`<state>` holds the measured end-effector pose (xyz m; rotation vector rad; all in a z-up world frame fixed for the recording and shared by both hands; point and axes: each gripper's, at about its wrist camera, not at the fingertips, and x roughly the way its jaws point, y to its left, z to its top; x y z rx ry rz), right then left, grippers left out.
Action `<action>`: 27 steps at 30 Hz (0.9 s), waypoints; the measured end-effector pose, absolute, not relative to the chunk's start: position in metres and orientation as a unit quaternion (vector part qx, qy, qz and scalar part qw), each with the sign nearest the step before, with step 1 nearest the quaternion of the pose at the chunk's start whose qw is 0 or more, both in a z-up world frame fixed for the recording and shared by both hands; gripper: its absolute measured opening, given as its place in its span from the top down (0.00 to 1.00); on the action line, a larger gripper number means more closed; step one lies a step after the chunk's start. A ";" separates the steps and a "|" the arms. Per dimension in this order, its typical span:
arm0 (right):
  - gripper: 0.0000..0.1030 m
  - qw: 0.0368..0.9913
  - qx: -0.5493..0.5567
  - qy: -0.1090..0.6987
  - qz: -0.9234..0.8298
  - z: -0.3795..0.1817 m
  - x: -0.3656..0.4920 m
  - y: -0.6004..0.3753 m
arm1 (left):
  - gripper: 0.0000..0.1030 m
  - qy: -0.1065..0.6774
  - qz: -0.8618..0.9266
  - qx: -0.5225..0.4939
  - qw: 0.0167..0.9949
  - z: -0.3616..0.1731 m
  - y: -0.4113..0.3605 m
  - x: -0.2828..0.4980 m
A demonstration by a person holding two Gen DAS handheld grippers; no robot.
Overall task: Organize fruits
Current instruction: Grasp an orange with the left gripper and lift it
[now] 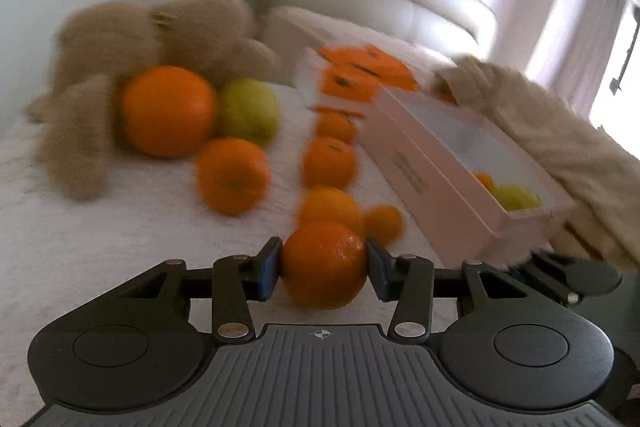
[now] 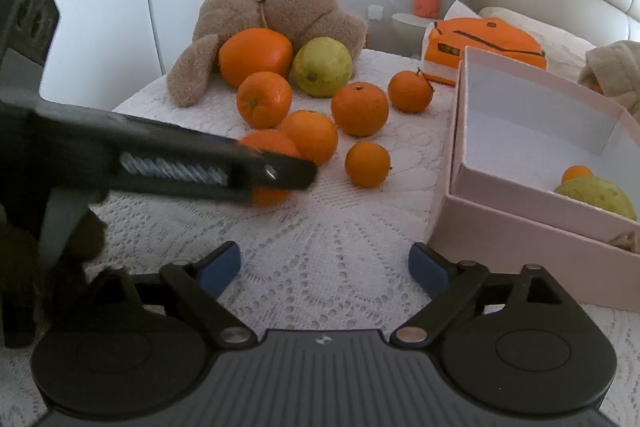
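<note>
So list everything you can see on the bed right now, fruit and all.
held orange: one, orange, clamped in the left tongs
loose oranges: six, orange, on the bedspread; the largest lies against the teddy
small orange: one, orange, inside the box
green-yellow fruit: two, one beside the largest orange, one inside the box
box: one, pink, open, right of the loose fruit
teddy: one, brown, behind the fruit
packages: orange, count unclear, behind the box
blanket: one, beige, far right
bedspread: one, white lace, under everything
left tongs: shut on the held orange
right tongs: open, holding nothing, over the bedspread
</note>
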<state>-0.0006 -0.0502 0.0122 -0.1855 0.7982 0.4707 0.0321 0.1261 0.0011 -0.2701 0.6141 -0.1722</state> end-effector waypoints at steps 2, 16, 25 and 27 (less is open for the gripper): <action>0.00 0.881 -0.097 0.396 0.239 0.011 0.003 -0.047 | 0.51 0.290 -0.053 -0.152 0.944 0.002 0.149 0.024; 0.35 0.876 -0.073 0.389 0.274 0.025 -0.001 -0.039 | 0.51 0.273 0.009 -0.214 0.938 -0.009 0.196 0.008; 0.48 0.896 -0.123 0.348 0.246 0.029 0.024 0.002 | 0.51 0.268 0.011 -0.231 0.935 -0.012 0.201 0.005; 0.48 0.903 -0.137 0.336 0.231 0.027 0.029 0.005 | 0.51 0.269 0.010 -0.233 0.935 -0.012 0.201 0.005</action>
